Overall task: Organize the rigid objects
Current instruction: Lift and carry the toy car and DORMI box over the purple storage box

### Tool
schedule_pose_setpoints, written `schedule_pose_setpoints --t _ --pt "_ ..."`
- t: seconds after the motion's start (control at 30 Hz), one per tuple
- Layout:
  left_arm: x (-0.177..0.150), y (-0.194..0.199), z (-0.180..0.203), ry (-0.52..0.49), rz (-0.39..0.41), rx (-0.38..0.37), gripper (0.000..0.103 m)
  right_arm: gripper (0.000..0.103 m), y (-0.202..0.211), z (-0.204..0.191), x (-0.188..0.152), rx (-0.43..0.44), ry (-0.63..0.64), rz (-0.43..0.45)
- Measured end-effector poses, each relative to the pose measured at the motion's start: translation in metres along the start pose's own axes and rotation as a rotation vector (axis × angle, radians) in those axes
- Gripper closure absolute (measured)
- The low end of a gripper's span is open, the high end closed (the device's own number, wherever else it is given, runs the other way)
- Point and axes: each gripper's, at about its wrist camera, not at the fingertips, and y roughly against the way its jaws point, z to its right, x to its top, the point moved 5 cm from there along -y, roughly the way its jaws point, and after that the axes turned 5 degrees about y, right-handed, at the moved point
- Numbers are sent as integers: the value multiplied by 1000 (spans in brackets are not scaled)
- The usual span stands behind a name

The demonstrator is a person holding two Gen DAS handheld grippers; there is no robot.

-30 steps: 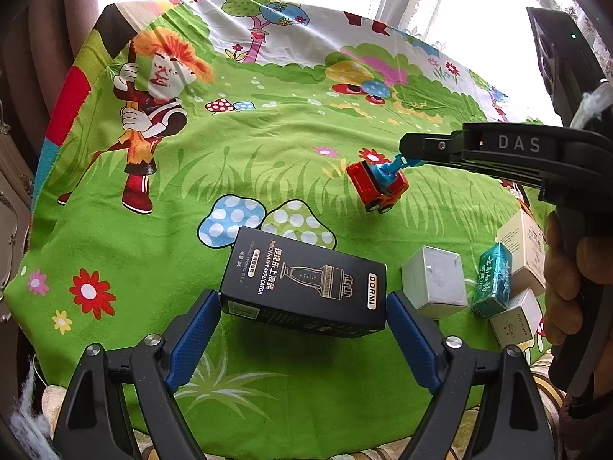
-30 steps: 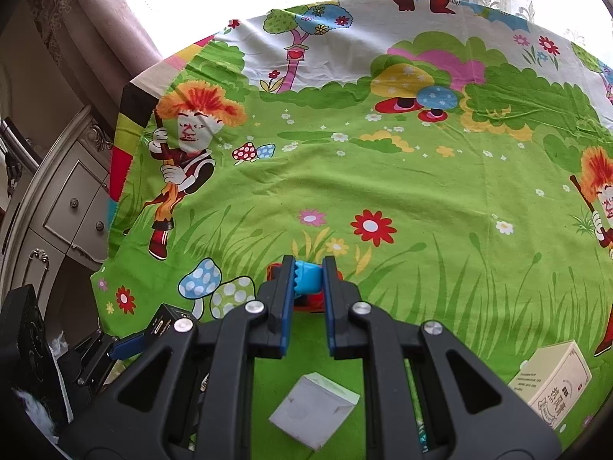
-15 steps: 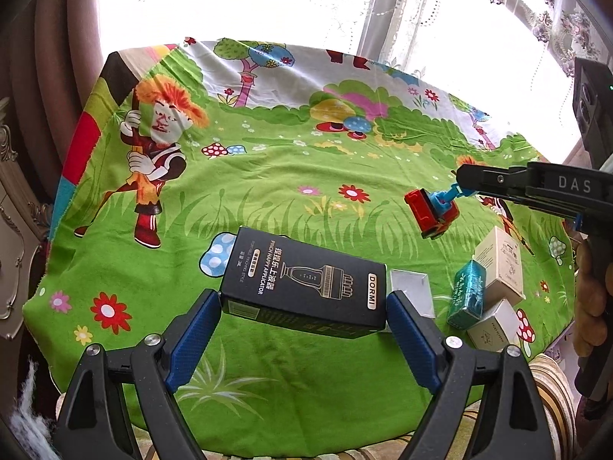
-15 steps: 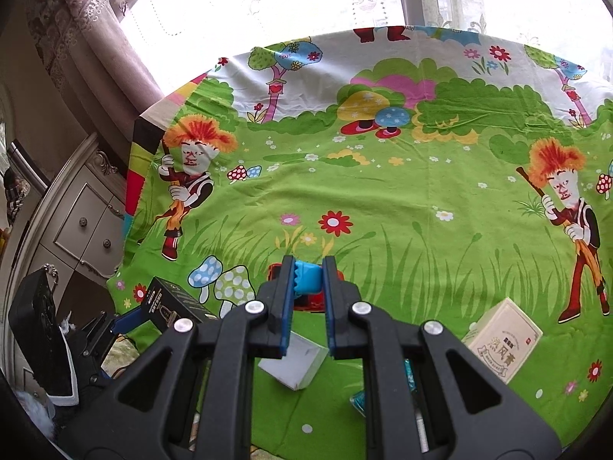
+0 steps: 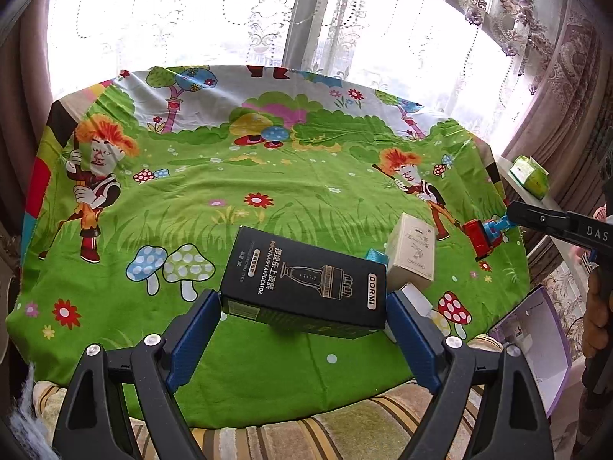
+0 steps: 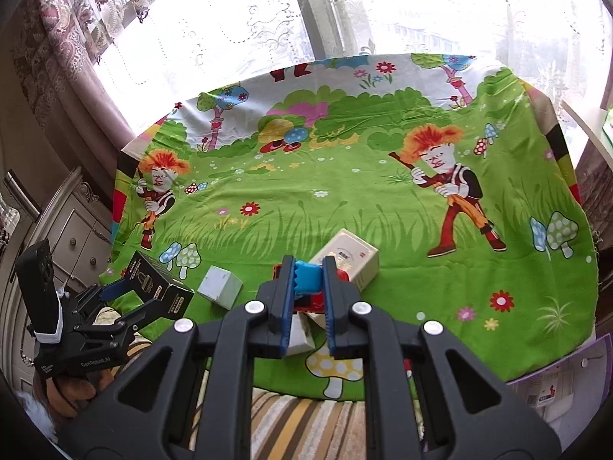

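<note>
Black box clamped lengthwise in left tool, red toy truck pinched in right tool, both above tablecloth's near edge

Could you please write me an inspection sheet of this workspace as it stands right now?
Surface: cartoon-print green cloth over a table, lying flat; striped fabric along the near edge.
Job's things: black box and red toy truck both held in the air; cream carton, white cube box, teal box and another small white box lie grouped on the cloth.
Clutter: green pack on the sill; a purple-edged white box off the table's near right corner.
Grippers: left gripper clamped across the black box; right gripper shut on the truck's blue part.
Cables: nothing seen.
Surroundings: bright window, lace curtains, pale drawers at left.
</note>
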Motion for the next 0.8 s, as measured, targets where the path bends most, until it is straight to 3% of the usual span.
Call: schedule_pose_setpoints --t 0.43,0.8 --pt "-18 1 97 -140 -57 -126 15 86 93 125 -92 -194 -170 -3" --pt "-38 -1 175 -257 -109 -201 15 86 130 209 -183 -338 -316 -49"
